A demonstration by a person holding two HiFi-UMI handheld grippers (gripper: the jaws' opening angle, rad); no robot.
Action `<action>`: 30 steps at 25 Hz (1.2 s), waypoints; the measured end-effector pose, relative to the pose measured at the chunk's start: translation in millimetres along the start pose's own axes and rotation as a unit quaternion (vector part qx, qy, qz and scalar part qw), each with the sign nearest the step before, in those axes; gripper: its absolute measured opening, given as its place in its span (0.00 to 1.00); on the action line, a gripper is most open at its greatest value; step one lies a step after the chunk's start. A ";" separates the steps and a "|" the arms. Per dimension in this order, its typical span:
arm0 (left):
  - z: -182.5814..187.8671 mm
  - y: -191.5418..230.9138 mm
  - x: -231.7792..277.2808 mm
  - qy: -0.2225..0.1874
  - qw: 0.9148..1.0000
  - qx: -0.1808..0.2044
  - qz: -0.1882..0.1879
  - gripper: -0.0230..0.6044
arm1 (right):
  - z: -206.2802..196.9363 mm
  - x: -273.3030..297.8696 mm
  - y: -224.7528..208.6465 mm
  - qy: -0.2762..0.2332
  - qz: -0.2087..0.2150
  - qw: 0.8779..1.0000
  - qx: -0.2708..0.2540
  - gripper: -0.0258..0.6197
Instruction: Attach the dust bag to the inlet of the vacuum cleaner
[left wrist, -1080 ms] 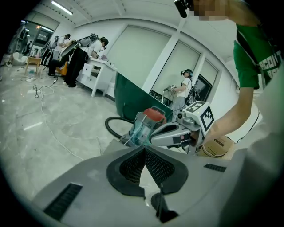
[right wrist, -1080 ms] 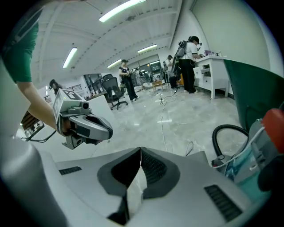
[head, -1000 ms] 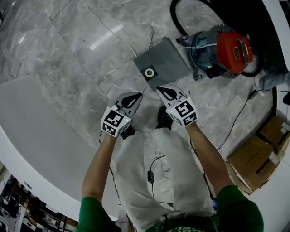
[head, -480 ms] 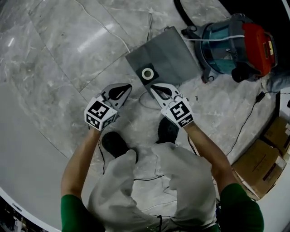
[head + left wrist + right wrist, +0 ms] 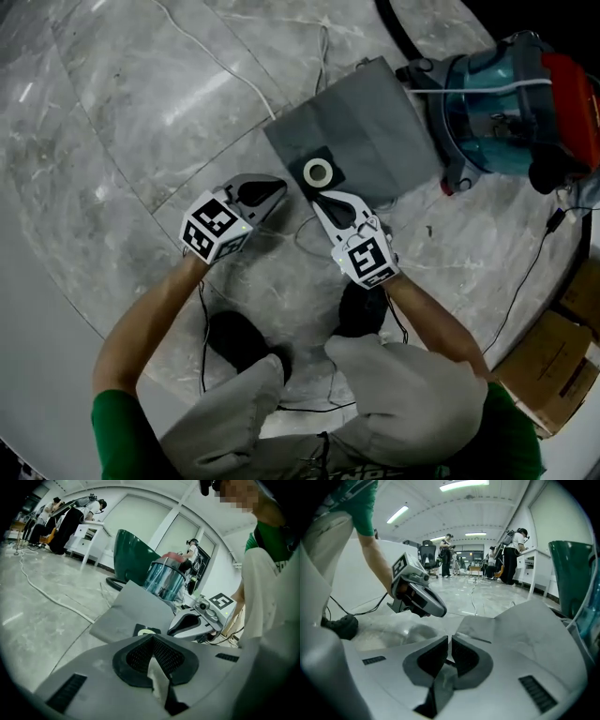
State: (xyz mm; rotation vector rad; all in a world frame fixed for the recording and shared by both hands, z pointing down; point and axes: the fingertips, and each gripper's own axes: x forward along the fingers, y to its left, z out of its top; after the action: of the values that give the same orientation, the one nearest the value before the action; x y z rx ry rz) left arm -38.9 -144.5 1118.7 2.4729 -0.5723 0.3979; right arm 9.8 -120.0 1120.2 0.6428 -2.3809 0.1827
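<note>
The grey dust bag (image 5: pixel 361 131) lies flat on the marble floor, its black collar with a white ring (image 5: pixel 318 172) at the near edge. The teal and red vacuum cleaner (image 5: pixel 511 98) stands just right of it. My left gripper (image 5: pixel 279 187) is shut and empty, its tip a little left of the ring. My right gripper (image 5: pixel 319 199) is also shut and empty, its tip just below the ring. In the left gripper view the bag (image 5: pixel 136 609) and ring lie just ahead of the shut tips (image 5: pixel 151 638). The right gripper view shows the bag (image 5: pixel 529 630) beyond its tips (image 5: pixel 449 641).
Cardboard boxes (image 5: pixel 553 356) sit at the lower right. A white cord (image 5: pixel 211 70) and thin black cables (image 5: pixel 525 281) cross the floor. A black hose (image 5: pixel 398 33) curves behind the vacuum. The person's shoes (image 5: pixel 246 345) are just below the grippers. Other people stand far off.
The person has crouched and both grippers have come down towards the floor, closer to the bag's collar. The bag and the vacuum now look larger and nearer.
</note>
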 end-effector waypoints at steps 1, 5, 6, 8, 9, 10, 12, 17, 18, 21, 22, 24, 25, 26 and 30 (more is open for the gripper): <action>-2.8 -1.1 2.6 0.002 1.000 0.003 -0.005 0.04 | -5.4 1.8 1.2 0.002 -0.007 1.000 -0.009 0.06; -14.0 0.3 11.4 0.017 1.000 0.016 -0.013 0.04 | -25.9 7.4 6.1 0.018 -0.020 0.999 -0.042 0.14; -17.1 -0.3 13.3 0.023 0.999 0.022 -0.013 0.04 | -26.9 8.0 7.9 0.019 -0.023 0.998 -0.049 0.22; -22.9 0.2 16.6 0.035 0.999 0.032 -0.013 0.04 | -27.8 10.0 10.6 0.023 -0.032 0.997 -0.066 0.23; -23.5 0.0 18.7 0.038 0.999 0.035 -0.014 0.04 | -28.3 11.3 10.4 0.025 -0.039 0.996 -0.077 0.23; -22.8 -0.9 21.0 0.039 0.998 0.039 -0.016 0.04 | -28.8 13.0 9.4 0.029 -0.048 0.995 -0.088 0.23; -22.4 -2.9 24.5 0.040 0.998 0.041 -0.021 0.04 | -30.2 18.2 7.5 0.038 -0.061 0.992 -0.105 0.23; -18.1 -3.7 29.3 0.041 0.998 0.046 -0.020 0.04 | -41.9 30.6 6.0 0.069 -0.072 0.986 -0.132 0.23; -17.0 -4.1 29.7 0.040 0.998 0.047 -0.020 0.04 | -42.8 31.0 5.5 0.070 -0.075 0.986 -0.133 0.23; -16.8 -4.5 30.0 0.041 0.998 0.049 -0.022 0.04 | -43.0 31.7 6.8 0.072 -0.080 0.983 -0.146 0.23; -17.5 -4.1 29.8 0.042 0.998 0.049 -0.022 0.04 | -42.7 32.1 8.5 0.073 -0.079 0.983 -0.151 0.23; -19.6 -2.5 29.2 0.045 0.998 0.049 -0.020 0.04 | -41.5 32.9 11.3 0.075 -0.076 0.982 -0.157 0.23; -20.8 -1.6 28.6 0.046 0.998 0.048 -0.018 0.04 | -41.1 33.4 11.8 0.075 -0.077 0.982 -0.158 0.23; -21.9 -0.9 28.0 0.048 0.998 0.047 -0.017 0.04 | -41.0 33.9 11.6 0.076 -0.080 0.981 -0.158 0.23; -24.3 1.6 26.6 0.049 0.998 0.041 -0.014 0.04 | -35.8 31.6 5.3 0.067 -0.093 0.983 -0.145 0.23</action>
State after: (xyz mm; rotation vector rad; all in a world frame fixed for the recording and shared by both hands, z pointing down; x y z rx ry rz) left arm -20.4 -139.7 1149.3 2.5198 -0.4897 0.5389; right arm 6.3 -117.8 1168.0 0.6830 -2.1476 -0.1923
